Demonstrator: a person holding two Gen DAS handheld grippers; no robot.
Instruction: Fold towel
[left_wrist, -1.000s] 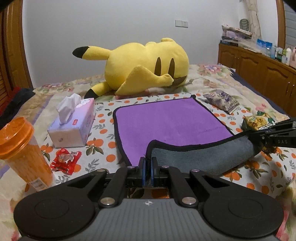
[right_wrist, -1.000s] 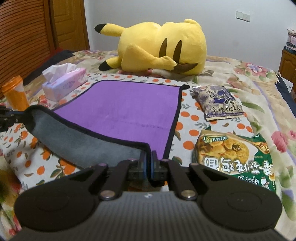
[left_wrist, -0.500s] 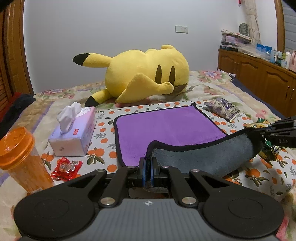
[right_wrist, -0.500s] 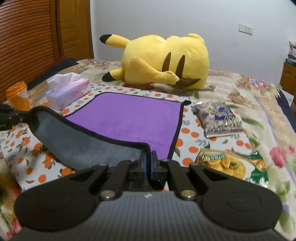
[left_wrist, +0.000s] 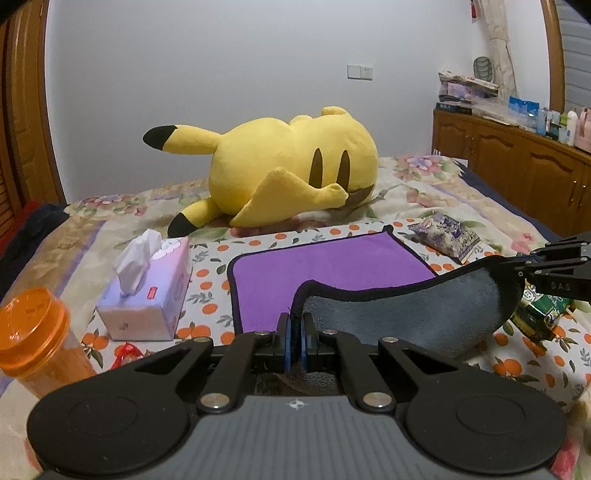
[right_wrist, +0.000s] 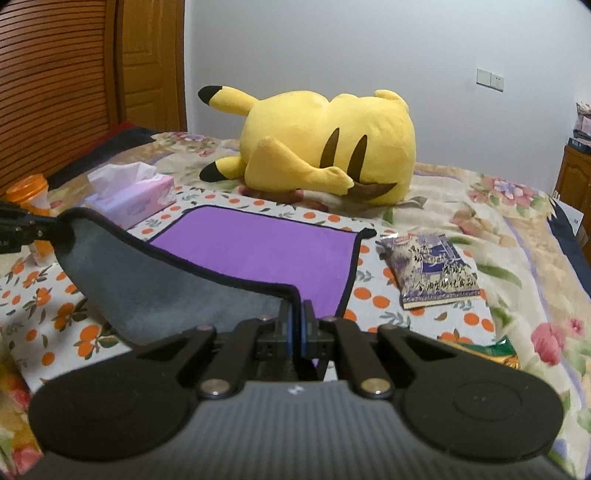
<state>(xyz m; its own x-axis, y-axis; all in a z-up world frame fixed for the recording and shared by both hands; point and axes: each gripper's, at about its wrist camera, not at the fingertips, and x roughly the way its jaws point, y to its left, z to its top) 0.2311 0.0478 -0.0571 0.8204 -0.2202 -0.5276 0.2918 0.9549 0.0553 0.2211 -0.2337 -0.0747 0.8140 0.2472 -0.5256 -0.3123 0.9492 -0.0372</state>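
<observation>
- Tissue box (left_wrist: 147, 295): stands on the bed (left_wrist: 424, 192) left of the towel, with a white tissue (left_wrist: 135, 258) sticking up out of its top opening. The right wrist view shows the same box beyond the towel's far left corner.
- Orange cup (left_wrist: 33, 336): lidded, translucent, orange inside; what fills it cannot be told. It stands at the near left, apart from the tissue box.
- Red wrapper (left_wrist: 125, 352): lies between the cup and the tissue box, partly hidden by the gripper body.
- Purple snack bag (right_wrist: 428, 269): sealed, lies flat just right of the towel. A green snack bag (left_wrist: 537, 314) lies nearer, half hidden behind the right gripper in the left wrist view.
- Plush (left_wrist: 291, 170): yellow, lies on its side behind the towel, close to its far edge.
- Towel (left_wrist: 332, 266): purple face up, black-edged, its far half flat on the orange-dotted sheet. The near edge is lifted off the bed and turned over, grey underside (right_wrist: 166, 291) showing and sagging between the two grippers.
- Left gripper (left_wrist: 294, 332): jaws clenched on the towel's near left corner; the black hem runs up out of the pads.
- Right gripper (right_wrist: 295, 325): jaws clenched on the near right corner, hem pinched between the pads.
- Both grippers are held above the bed, well apart, the towel edge spanning between them.
</observation>
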